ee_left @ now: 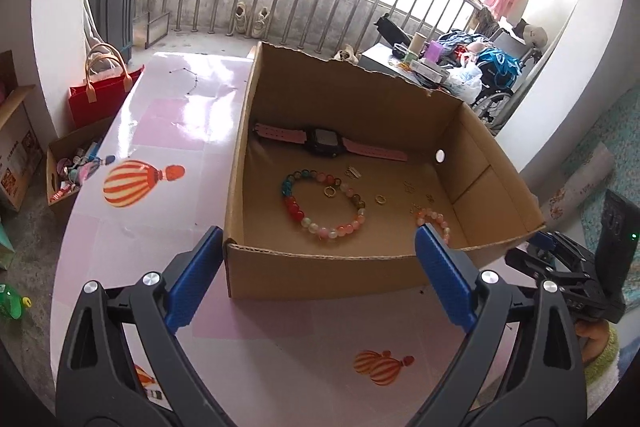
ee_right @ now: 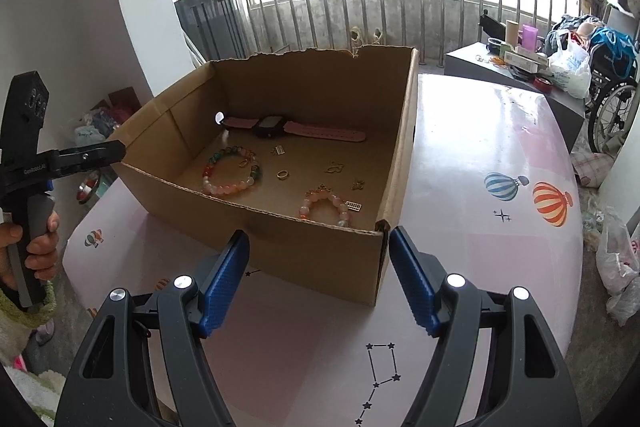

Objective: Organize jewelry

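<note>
An open cardboard box (ee_left: 320, 267) (ee_right: 312, 259) stands on the pink table. Inside lie a pink-strapped watch (ee_left: 326, 142) (ee_right: 276, 126), a multicoloured bead bracelet (ee_left: 322, 203) (ee_right: 232, 175), a smaller pink bead bracelet (ee_left: 436, 221) (ee_right: 324, 205), gold rings (ee_left: 381, 199) (ee_right: 282, 174) and small gold charms (ee_right: 334, 167). My left gripper (ee_left: 318, 247) is open and empty, its blue fingers straddling the box's near wall. My right gripper (ee_right: 318, 247) is open and empty, in front of the box's near corner. Each gripper's body shows at the edge of the other view.
The pink table (ee_left: 168, 155) (ee_right: 480, 187) carries balloon and star stickers. A red bag (ee_left: 100, 87) and a box of clutter (ee_left: 68, 171) sit on the floor at left. A grey side table (ee_right: 516, 67) with items and a wheelchair (ee_right: 612, 107) stand behind right.
</note>
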